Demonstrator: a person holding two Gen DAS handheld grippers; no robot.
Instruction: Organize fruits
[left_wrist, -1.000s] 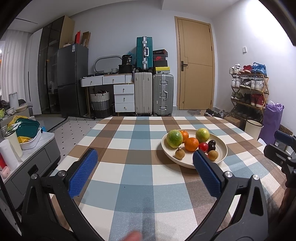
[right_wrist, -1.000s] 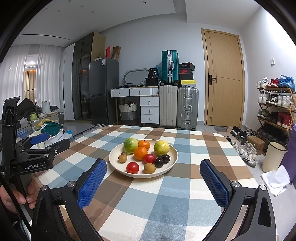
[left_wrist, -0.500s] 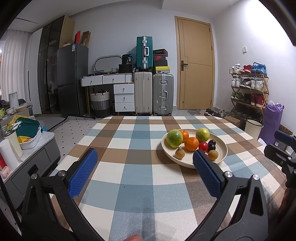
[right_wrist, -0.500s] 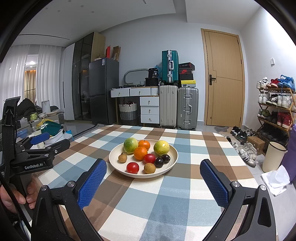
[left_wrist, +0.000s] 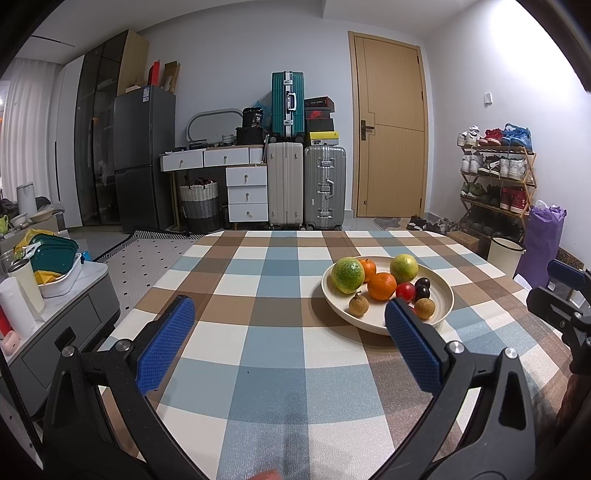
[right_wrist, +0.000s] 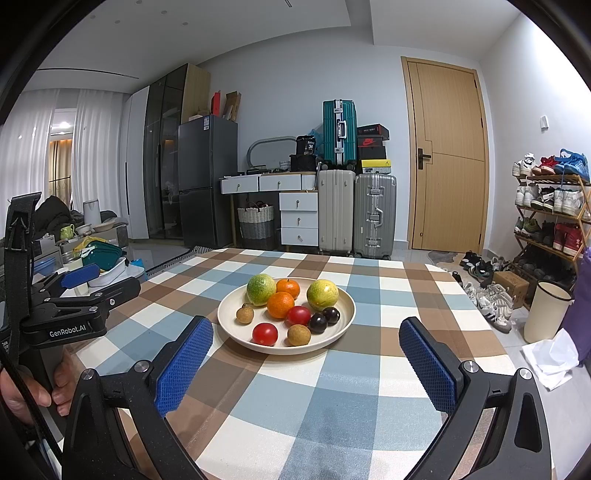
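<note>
my left hand-held gripper (left_wrist: 288, 328): spread, empty | my right hand-held gripper (right_wrist: 306, 354): spread, empty | fruits: all in cream plate (right_wrist: 343, 317) on checkered counter (right_wrist: 369, 387), just beyond my fingertips

Here's the bench (right_wrist: 369, 387), draped edge to edge in a checked cloth (right_wrist: 332, 398) of blue, brown and cream squares. One thing sits directly on it: a cream plate (right_wrist: 229, 325), out towards the middle and well clear of every edge. From the left wrist view the same plate (left_wrist: 441, 308) lies right of centre, and the cloth (left_wrist: 258, 354) around it is flat and smooth, with its far edge running straight across.
</note>
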